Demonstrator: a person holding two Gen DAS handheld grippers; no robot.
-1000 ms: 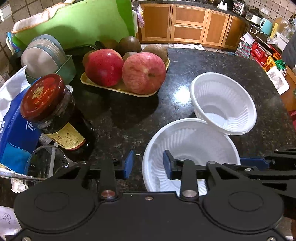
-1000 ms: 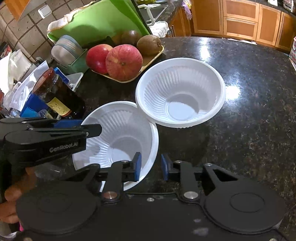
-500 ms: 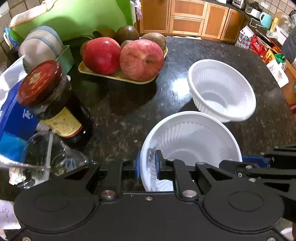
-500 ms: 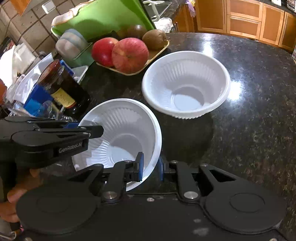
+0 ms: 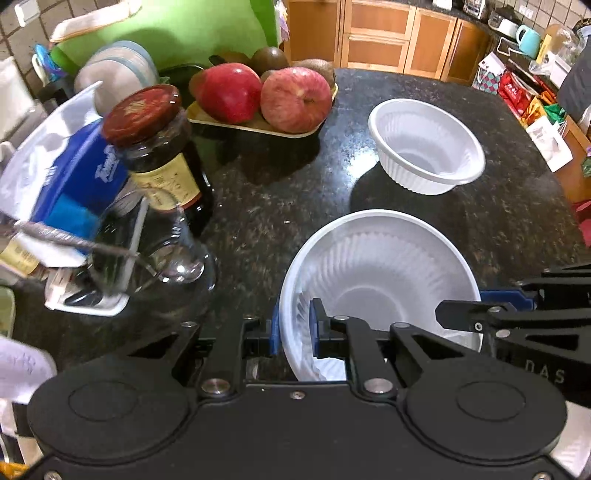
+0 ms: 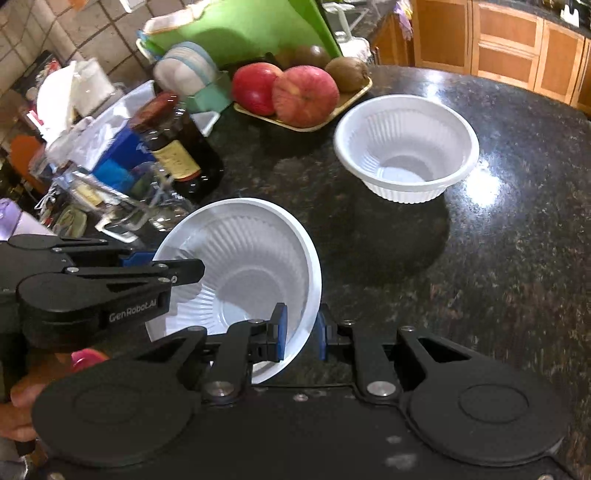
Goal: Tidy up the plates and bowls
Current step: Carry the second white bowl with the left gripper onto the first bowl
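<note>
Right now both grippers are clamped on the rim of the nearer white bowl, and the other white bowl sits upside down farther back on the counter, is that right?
Not quite: the other white bowl sits upright, open side up, as the right wrist view shows. Both the left gripper and right gripper do clamp the nearer white bowl's rim.

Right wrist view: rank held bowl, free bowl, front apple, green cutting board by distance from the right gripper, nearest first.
1. Held white bowl: its rim sits between the fingers of the right gripper, left of centre.
2. Free white bowl: standing on the counter, ahead and right.
3. Front apple: on the yellow tray, ahead, behind the free bowl's left side.
4. Green cutting board: leaning at the back, far left.
</note>
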